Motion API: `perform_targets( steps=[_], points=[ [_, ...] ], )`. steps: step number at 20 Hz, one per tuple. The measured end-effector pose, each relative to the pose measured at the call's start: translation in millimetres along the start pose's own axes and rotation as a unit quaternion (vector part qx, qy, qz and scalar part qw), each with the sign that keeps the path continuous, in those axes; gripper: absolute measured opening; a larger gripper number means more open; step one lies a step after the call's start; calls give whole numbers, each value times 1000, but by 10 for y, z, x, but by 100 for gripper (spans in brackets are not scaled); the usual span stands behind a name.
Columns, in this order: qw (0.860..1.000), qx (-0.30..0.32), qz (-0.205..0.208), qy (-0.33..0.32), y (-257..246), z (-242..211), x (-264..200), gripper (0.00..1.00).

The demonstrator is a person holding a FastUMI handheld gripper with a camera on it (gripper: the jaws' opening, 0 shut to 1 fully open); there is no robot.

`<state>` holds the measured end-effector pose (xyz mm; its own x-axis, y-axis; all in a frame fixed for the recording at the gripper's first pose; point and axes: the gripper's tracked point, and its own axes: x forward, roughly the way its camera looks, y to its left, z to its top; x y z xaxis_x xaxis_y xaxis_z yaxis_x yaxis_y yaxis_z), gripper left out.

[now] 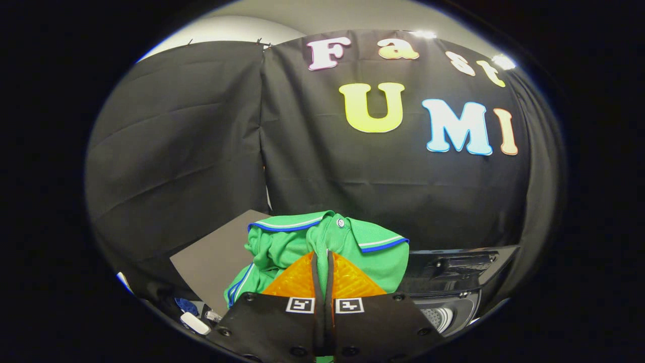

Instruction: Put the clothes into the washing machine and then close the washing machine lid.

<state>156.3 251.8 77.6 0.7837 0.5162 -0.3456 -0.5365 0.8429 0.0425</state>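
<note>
A green polo shirt point(282, 244) with blue and white trim on its collar hangs bunched up from my gripper point(322, 257). Both fingers are pressed together on a fold of the shirt, which spills out ahead of them and to either side. Low to the right of the fingers lies the washing machine point(453, 307), its dark lid point(453, 262) standing open and a bit of the perforated drum point(438, 317) visible beneath. The shirt is held up above the level of the machine's opening, slightly to its left.
A grey flat panel point(211, 262) lies behind and left of the shirt. Below it, by the left finger, sit a small white object point(194, 322) and a scrap of blue cloth point(186, 305). Black cloth walls close the space ahead and on both sides.
</note>
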Motion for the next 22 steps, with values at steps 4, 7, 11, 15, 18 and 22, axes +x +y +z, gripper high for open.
perform_targets(
  steps=[4,7,11,15,18,22],
  points=[
    [1000,12,-16,-4,-376,-28,-140,1],
    [999,19,-25,-6,-610,-64,-242,1],
    [999,29,-42,-12,-933,-95,-353,1],
    [997,39,-63,-17,-1259,-139,-486,1],
    [996,42,-81,-17,-1497,-207,-564,1],
    [994,45,-102,-10,-1773,-355,-632,1]
  ],
)
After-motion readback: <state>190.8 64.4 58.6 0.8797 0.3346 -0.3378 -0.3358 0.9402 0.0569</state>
